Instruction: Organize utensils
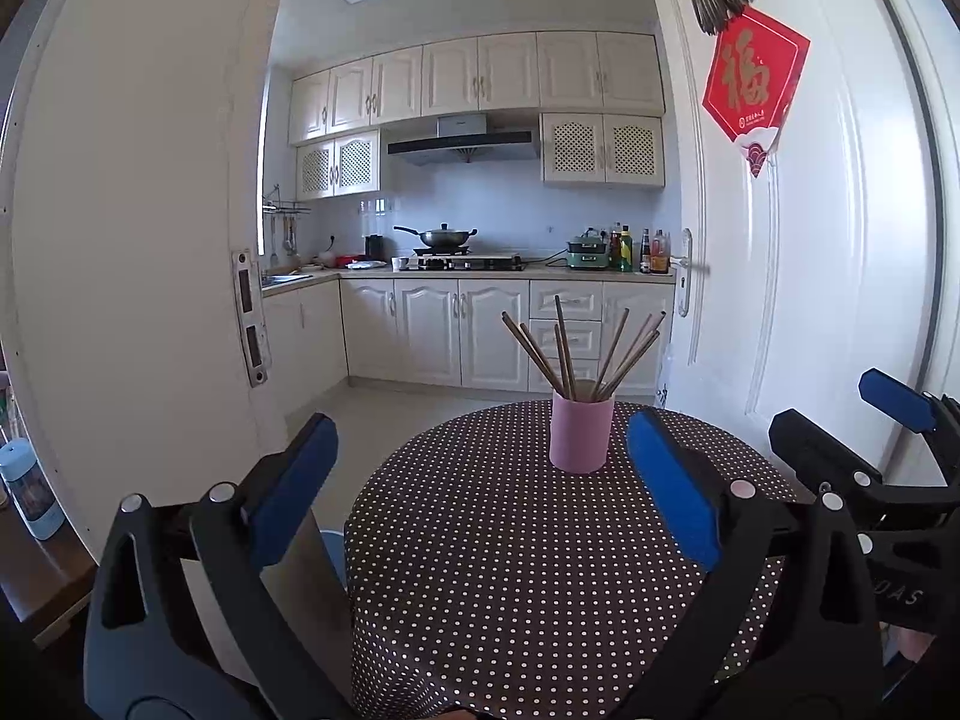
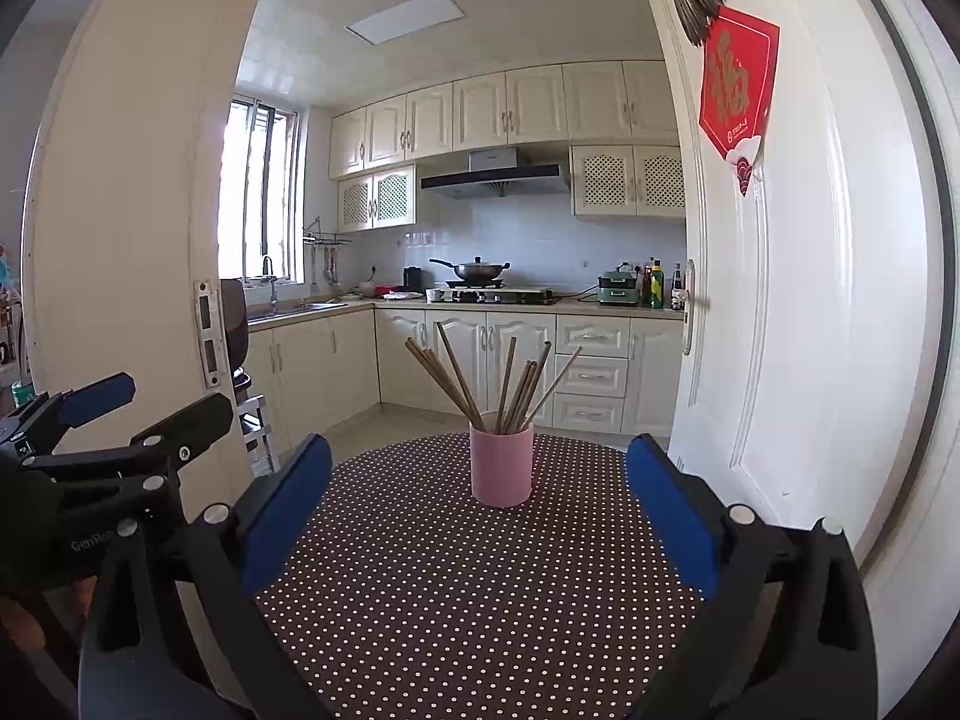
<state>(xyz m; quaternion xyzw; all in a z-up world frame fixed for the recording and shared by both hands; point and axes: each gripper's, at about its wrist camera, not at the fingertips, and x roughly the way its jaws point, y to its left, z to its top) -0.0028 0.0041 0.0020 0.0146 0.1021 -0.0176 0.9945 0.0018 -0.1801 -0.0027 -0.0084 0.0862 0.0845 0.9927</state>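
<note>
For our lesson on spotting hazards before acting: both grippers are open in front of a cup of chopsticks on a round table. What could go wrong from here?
1. The pink cup is tall and the chopsticks fan out; pulling one sideways may tip it.
2. The left gripper and right gripper sit close together and could collide.
3. The cup stands towards the far edge of the polka-dot table; a push could slide it off.

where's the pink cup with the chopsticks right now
The pink cup stands upright on the polka-dot table, toward its far edge and near centre in both wrist views, ahead of both open grippers with the chopsticks fanned out inside it.
</note>
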